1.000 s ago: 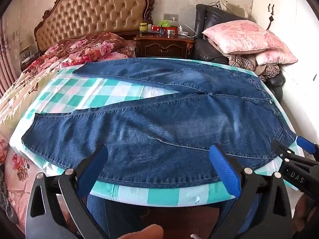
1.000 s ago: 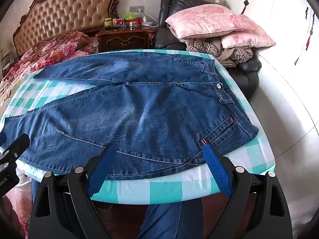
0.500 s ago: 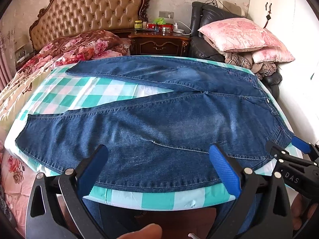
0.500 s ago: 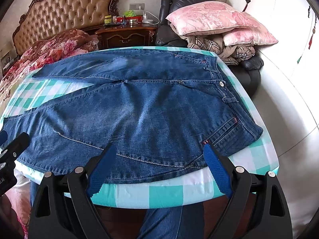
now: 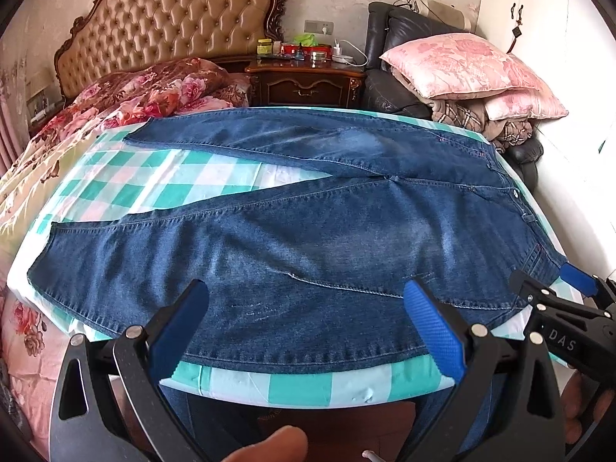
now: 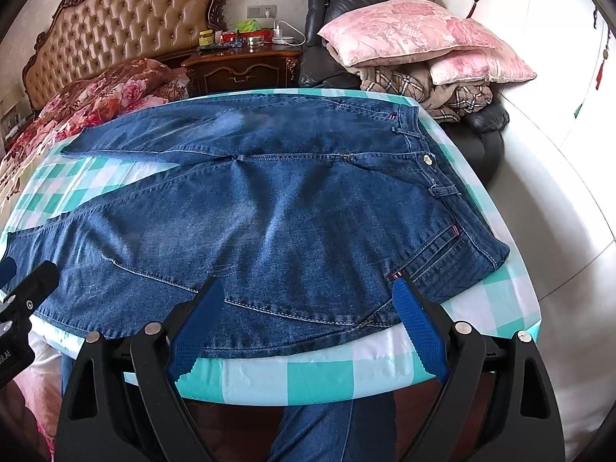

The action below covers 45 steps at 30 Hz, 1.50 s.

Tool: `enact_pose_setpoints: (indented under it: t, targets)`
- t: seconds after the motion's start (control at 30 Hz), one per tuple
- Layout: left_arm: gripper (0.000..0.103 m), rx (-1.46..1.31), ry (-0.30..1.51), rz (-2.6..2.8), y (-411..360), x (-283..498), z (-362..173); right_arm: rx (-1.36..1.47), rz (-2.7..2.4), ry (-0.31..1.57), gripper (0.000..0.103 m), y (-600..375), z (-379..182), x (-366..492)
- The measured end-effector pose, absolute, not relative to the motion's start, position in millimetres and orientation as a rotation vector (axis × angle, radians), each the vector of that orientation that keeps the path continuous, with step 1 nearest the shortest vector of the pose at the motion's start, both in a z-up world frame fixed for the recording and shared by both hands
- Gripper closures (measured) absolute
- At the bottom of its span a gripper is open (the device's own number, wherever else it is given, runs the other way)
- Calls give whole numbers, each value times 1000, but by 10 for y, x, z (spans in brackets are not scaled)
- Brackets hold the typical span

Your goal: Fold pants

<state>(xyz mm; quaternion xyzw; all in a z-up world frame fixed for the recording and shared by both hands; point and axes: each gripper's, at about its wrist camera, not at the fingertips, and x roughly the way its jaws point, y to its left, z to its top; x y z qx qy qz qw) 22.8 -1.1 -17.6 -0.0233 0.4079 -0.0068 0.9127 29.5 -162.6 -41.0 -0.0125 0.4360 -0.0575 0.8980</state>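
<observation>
Blue jeans [image 5: 308,238] [image 6: 292,208] lie flat across a table covered in a teal and white checked cloth [image 5: 161,177] [image 6: 492,308]. The waistband is at the right and the two legs spread apart toward the left. My left gripper [image 5: 304,308] hovers open over the near edge of the lower leg, nothing between its blue pads. My right gripper [image 6: 308,300] is also open, above the near hip and pocket area of the jeans. The right gripper's tip [image 5: 577,281] shows at the right of the left wrist view.
A bed with a floral quilt [image 5: 127,96] and tufted headboard stands at the back left. Behind the table are a dark nightstand [image 5: 308,81] with small items and a black chair stacked with pink pillows [image 5: 462,65]. A white wall [image 6: 558,177] is on the right.
Both grippers have risen and tipped slightly, so the jeans sit lower in each view. The jeans have not moved and both grippers stay open.
</observation>
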Motion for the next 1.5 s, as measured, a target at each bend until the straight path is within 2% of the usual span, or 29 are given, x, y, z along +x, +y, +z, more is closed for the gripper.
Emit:
enact_pose_setpoints:
  t: [1.5]
  targets:
    - [2,-50,839,-13,-39,206,-180,-32,-117,904,17,-1618,-402,275]
